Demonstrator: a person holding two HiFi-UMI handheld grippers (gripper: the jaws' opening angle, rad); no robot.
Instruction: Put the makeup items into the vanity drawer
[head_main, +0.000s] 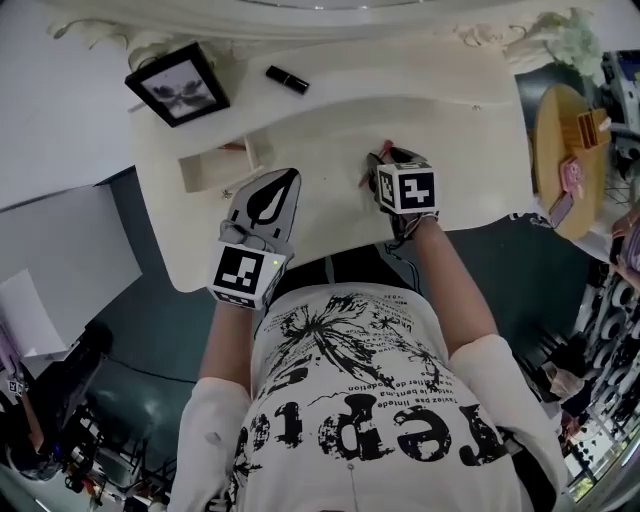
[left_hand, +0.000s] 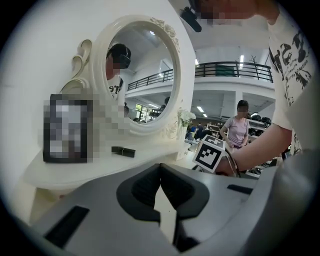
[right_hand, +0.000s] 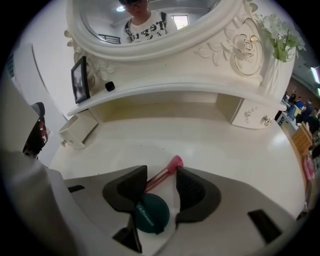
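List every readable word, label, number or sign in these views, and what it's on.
"Rept": large black letters on the white shirt, upside down in the head view; the rest is unclear.
Smaller lines of print on the shirt: too small to read.
White print on the green round item: too blurred to read.
Marker cubes: black-and-white patterns only, no letters.

— What can we read here?
— On the person's white T-shirt (head_main: 370, 400) we make out big black letters, "Rept", upside down in the head view. The small lines beside them are too fine for us.
— And the dark green round makeup item (right_hand: 148, 212)?
— It carries white lettering, too small for us to read.
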